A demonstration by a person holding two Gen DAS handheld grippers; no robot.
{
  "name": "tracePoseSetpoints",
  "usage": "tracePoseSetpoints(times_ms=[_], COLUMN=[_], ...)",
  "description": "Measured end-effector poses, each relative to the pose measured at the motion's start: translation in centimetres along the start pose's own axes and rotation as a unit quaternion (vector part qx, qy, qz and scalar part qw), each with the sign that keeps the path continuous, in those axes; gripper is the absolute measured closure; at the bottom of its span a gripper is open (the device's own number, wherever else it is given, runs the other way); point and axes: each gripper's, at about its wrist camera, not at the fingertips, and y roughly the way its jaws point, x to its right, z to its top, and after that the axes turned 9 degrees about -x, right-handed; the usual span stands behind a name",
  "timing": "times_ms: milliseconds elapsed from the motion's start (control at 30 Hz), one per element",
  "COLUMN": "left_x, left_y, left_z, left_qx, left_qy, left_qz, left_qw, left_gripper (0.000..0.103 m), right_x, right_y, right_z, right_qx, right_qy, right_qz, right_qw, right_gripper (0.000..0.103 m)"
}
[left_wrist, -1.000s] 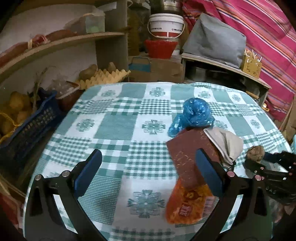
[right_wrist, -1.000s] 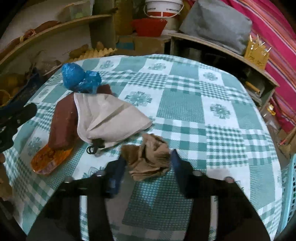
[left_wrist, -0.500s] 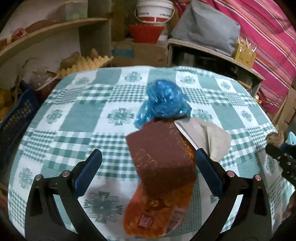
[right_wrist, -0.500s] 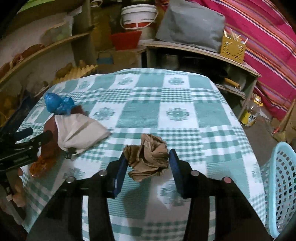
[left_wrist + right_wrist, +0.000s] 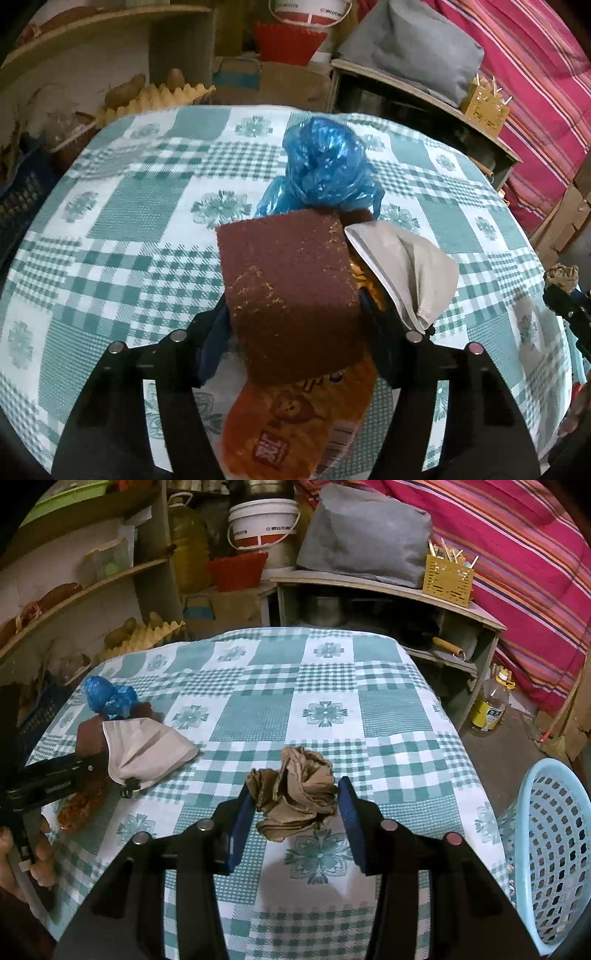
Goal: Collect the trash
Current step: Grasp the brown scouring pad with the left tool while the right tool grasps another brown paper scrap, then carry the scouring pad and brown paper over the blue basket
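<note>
Left gripper (image 5: 291, 325) narrowed onto brown sponge (image 5: 291, 295) | right gripper (image 5: 297, 812) clamps crumpled paper (image 5: 295, 794); orange wrapper (image 5: 295, 424) writing illegible

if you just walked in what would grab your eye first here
The left claw closed around a dark brown sponge lying on an orange snack bag, with a shiny blue plastic bag bunched just behind them on the green checked tablecloth. On the other side, the right claw grips a crumpled brown paper wad, and a light blue basket waits beside the table's right edge.
</note>
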Motion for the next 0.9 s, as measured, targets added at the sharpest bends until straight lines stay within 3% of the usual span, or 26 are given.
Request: tracePoseSetpoints(times_ms=[233,533,900], left_x=[0.6,1.4,5.0], left_y=[-3.3,-9.5,-13.3], left_z=[-0.3,-0.9,-1.4], left_qx=[0.048,0.127,0.175], left_qy=[0.024,0.04,0.059], left_qz=[0.042,0.073,0.055], left_qw=[0.9977,0.9884,0.9813], left_gripper=[0.04,0.04,0.04], right_x=[0.3,2.1,5.6], right_y=[-0.6,-2.3,-4.7], right_z=[0.0,-0.2,-0.8], right_qx=[0.01,0.029,0.053], right_qy=[-0.002,0.016,0.038], right_qz=[-0.009,-0.013,-0.034], right_qw=[1.0,0.999,0.997], right_gripper=[0.058,0.058,0.058])
